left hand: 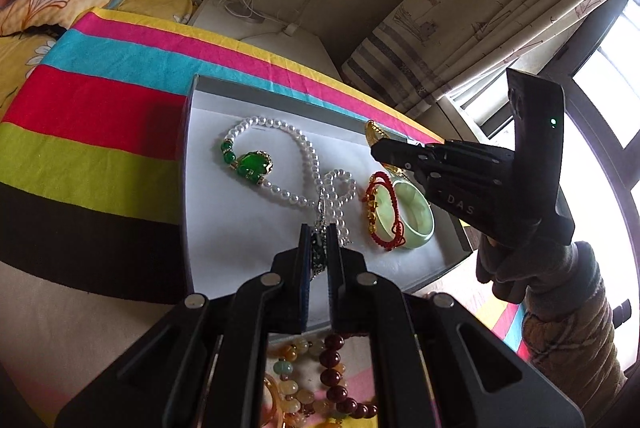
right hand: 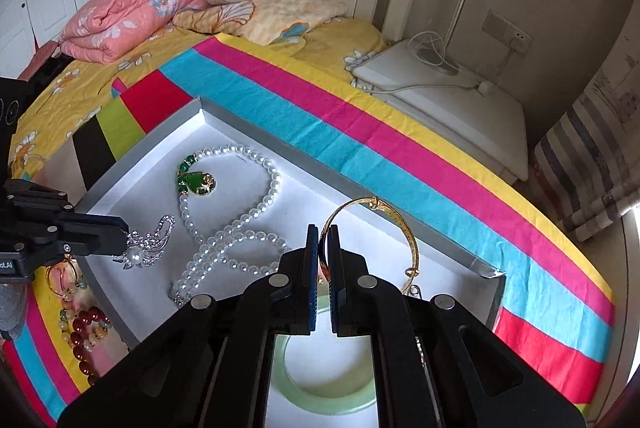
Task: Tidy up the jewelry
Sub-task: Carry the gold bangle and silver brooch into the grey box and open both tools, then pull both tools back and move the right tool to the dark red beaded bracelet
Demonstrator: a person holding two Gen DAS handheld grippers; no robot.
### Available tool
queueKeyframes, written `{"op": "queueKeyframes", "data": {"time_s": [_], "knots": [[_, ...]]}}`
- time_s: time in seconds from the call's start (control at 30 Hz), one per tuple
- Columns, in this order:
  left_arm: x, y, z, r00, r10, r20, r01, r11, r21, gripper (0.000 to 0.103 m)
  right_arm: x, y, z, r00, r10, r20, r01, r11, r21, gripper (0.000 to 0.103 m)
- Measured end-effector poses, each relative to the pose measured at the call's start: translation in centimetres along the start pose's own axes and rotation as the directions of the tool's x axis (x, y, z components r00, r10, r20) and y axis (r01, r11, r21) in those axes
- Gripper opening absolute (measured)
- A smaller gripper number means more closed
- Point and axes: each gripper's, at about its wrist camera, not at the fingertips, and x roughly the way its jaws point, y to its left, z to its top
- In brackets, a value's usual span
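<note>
A bedroom, its bed spread with a striped cloth, serves as the sorting station, with a shallow white tray at centre. The left gripper pinches a silver pearl-set brooch above the tray's 8 o'clock edge; the right gripper clamps a gold bangle upright near 4 o'clock. A pearl necklace with green pendant sprawls across the middle, while a jade bangle wrapped by a red cord bracelet lies at 5 o'clock. Each piece is best lowered onto bare tray floor, clear of the pearl loops, before the fingers part. Beaded bracelets outside the tray at 7 o'clock are partly hidden; the brooch is barely readable in the left view.
</note>
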Motion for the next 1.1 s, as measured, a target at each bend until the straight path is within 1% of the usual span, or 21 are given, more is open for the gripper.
{"op": "queueKeyframes", "data": {"time_s": [0.1,0.23,0.33,0.37,0.4,0.43,0.47,0.5,0.53,0.57,0.6,0.63,0.7,0.73,0.8,0.9,1.0,1.1], "knots": [[0.2,-0.1,0.4,1.0,0.03,-0.008,-0.03,1.0,0.003,0.007,1.0,0.1,0.6,0.999,0.04,-0.026,-0.039,0.999,0.016,0.005],[0.1,0.7,0.5,0.996,0.083,-0.015,-0.083,0.996,-0.026,0.008,2.2,0.5,1.1,0.996,0.057,-0.065,-0.056,0.998,0.029,0.005],[-0.4,1.4,0.6,0.997,0.076,0.002,-0.076,0.996,-0.043,0.012,2.6,0.4,1.3,0.995,0.074,-0.07,-0.07,0.996,0.053,0.005],[-0.6,1.3,0.6,0.996,0.083,0.013,-0.082,0.996,-0.04,0.02,2.7,0.3,1.3,0.994,0.086,-0.069,-0.082,0.995,0.064,0.005],[-1.0,1.3,0.6,0.996,0.088,0.024,-0.087,0.996,-0.036,0.034,2.7,0.3,1.3,0.993,0.091,-0.069,-0.086,0.994,0.07,0.007],[-1.3,1.1,0.5,0.996,0.083,0.037,-0.082,0.996,-0.036,0.037,2.7,0.2,1.3,0.994,0.087,-0.067,-0.083,0.994,0.07,0.007],[-1.6,0.9,0.6,0.996,0.08,0.045,-0.078,0.996,-0.035,0.045,2.6,0.2,1.3,0.994,0.085,-0.065,-0.08,0.994,0.074,0.008],[-1.9,0.6,0.7,0.994,0.091,0.057,-0.089,0.996,-0.029,0.055,2.4,0.1,1.3,0.994,0.087,-0.06,-0.082,0.993,0.079,0.008],[-2.2,0.2,0.6,0.991,0.115,0.074,-0.114,0.993,-0.021,0.061,2.1,0.0,1.3,0.994,0.094,-0.051,-0.089,0.992,0.084,0.008],[-2.6,-0.2,0.5,0.986,0.137,0.092,-0.137,0.991,-0.011,0.072,1.7,-0.2,1.2,0.994,0.104,-0.041,-0.099,0.991,0.093,0.009],[-3.0,-0.6,0.5,0.983,0.148,0.108,-0.149,0.989,0.0,0.077,1.2,-0.4,1.2,0.993,0.114,-0.028,-0.111,0.989,0.102,0.014],[-3.3,-0.9,0.4,0.981,0.151,0.118,-0.154,0.988,0.01,0.078,0.6,-0.6,1.1,0.992,0.123,-0.015,-0.121,0.987,0.107,0.018],[-3.9,-1.6,0.4,0.977,0.164,0.135,-0.168,0.985,0.024,0.084,-0.6,-0.8,1.1,0.992,0.125,0.008,-0.125,0.986,0.107,0.018],[-4.1,-2.0,0.3,0.973,0.18,0.146,-0.187,0.982,0.032,0.086,-1.3,-0.9,1.1,0.992,0.126,0.019,-0.127,0.986,0.106,0.018],[-4.6,-3.0,0.1,0.96,0.224,0.171,-0.237,0.97,0.058,0.091,-2.9,-1.0,1.1,0.99,0.13,0.05,-0.135,0.985,0.107,0.018],[-5.5,-4.7,-0.6,0.926,0.308,0.219,-0.339,0.933,0.12,0.097,-5.4,-1.2,0.7,0.985,0.135,0.103,-0.146,0.983,0.11,0.018],[-6.1,-6.5,-1.5,0.888,0.378,0.26,-0.431,0.883,0.186,0.098,-7.9,-1.2,-0.3,0.978,0.135,0.158,-0.153,0.982,0.114,0.02],[-6.7,-8.1,-2.6,0.85,0.433,0.3,-0.506,0.829,0.239,0.1,-10.2,-0.9,-1.9,0.969,0.138,0.206,-0.164,0.98,0.115,0.026]]}}
